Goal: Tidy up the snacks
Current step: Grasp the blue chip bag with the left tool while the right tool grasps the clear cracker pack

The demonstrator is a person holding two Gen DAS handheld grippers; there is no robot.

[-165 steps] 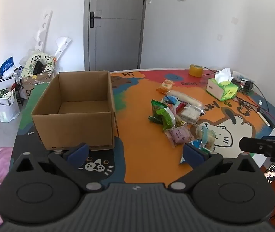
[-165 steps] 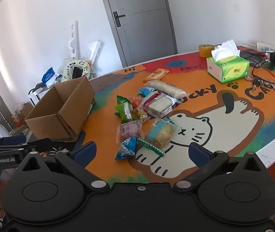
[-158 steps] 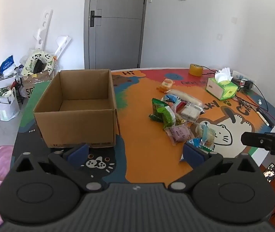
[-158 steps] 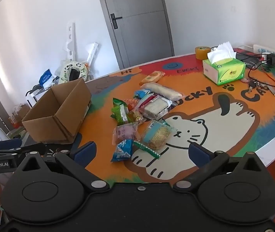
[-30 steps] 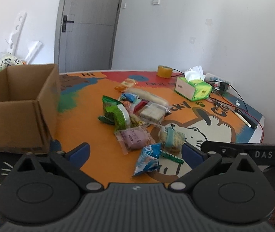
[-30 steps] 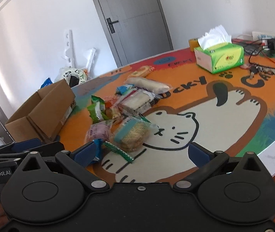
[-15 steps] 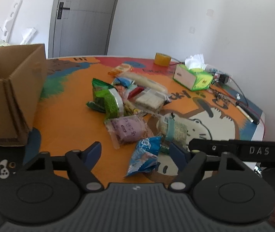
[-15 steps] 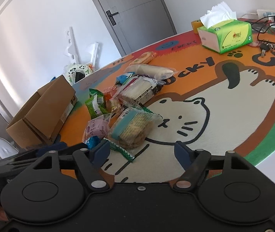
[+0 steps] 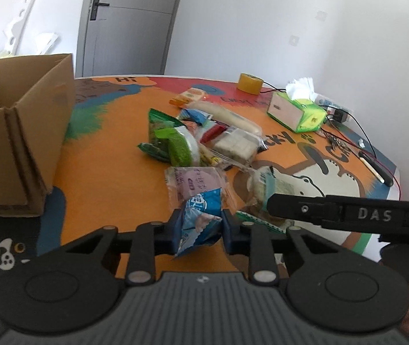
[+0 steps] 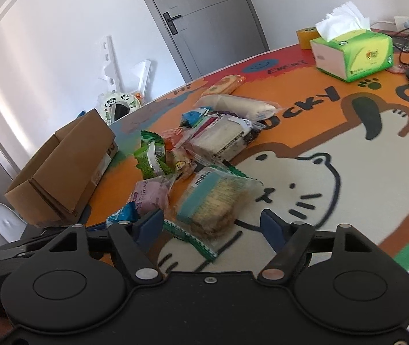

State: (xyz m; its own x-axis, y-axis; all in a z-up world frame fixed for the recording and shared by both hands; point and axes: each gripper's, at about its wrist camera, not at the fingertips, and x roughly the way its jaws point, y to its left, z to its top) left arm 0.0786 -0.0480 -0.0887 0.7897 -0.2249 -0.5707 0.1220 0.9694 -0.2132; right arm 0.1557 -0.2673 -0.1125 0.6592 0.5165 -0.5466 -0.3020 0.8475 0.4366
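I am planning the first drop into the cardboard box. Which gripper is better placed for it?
Left. The left gripper is shut on the blue snack packet, with the cardboard box on its side; the right gripper is open.

A green tissue box (image 10: 354, 52) with white tissue sticking up stands at the far side of the table (image 10: 362, 149), whose mat shows a cartoon cat. A yellow tape roll (image 9: 250, 83) sits just behind it. Tangled cables (image 9: 348, 141) and a pen (image 9: 375, 169) lie near the table's edge. Beyond, a grey door (image 9: 131, 23) is closed, and white plastic parts (image 10: 124, 66) lean against the wall.
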